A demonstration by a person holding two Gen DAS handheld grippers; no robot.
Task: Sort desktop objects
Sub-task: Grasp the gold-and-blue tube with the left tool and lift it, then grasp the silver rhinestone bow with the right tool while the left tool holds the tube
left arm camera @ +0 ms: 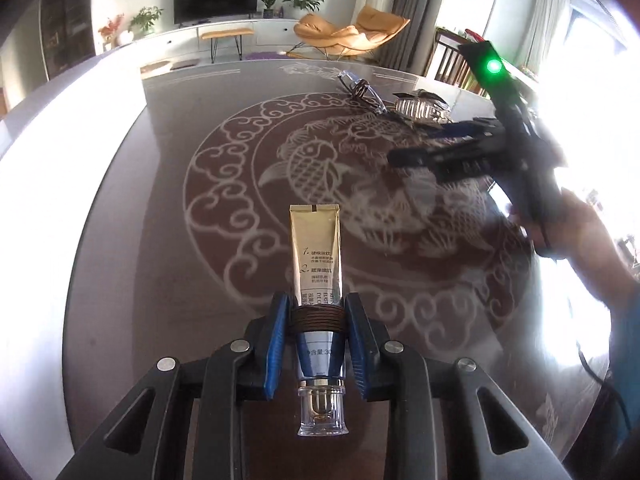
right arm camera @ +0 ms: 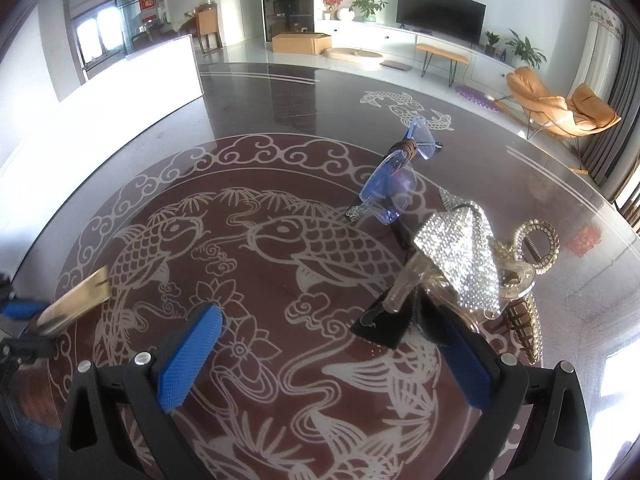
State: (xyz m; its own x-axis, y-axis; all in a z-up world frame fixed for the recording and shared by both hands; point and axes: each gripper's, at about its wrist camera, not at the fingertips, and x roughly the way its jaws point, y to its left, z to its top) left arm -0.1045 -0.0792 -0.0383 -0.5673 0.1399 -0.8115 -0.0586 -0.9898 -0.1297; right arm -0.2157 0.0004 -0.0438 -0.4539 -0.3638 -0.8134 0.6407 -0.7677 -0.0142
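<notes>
My left gripper [left arm camera: 316,312] is shut on a gold cosmetic tube [left arm camera: 316,252], its clear cap toward the camera, with a brown cord band [left arm camera: 317,317] wrapped around it, held above the table. The tube's end also shows at the left of the right wrist view [right arm camera: 78,298]. My right gripper [right arm camera: 332,344] is open and empty, low over the table, just short of a rhinestone hair clip [right arm camera: 460,248]. It also shows in the left wrist view [left arm camera: 440,148]. Blue-lensed glasses [right arm camera: 396,168] lie beyond the clip.
The table [right arm camera: 280,92] is dark glass with a fish pattern. A gold rhinestone claw clip [right arm camera: 532,280] lies to the right of the silver clip. A white counter [right arm camera: 140,76] stands at the far left. The living room with a TV and an orange chair lies beyond.
</notes>
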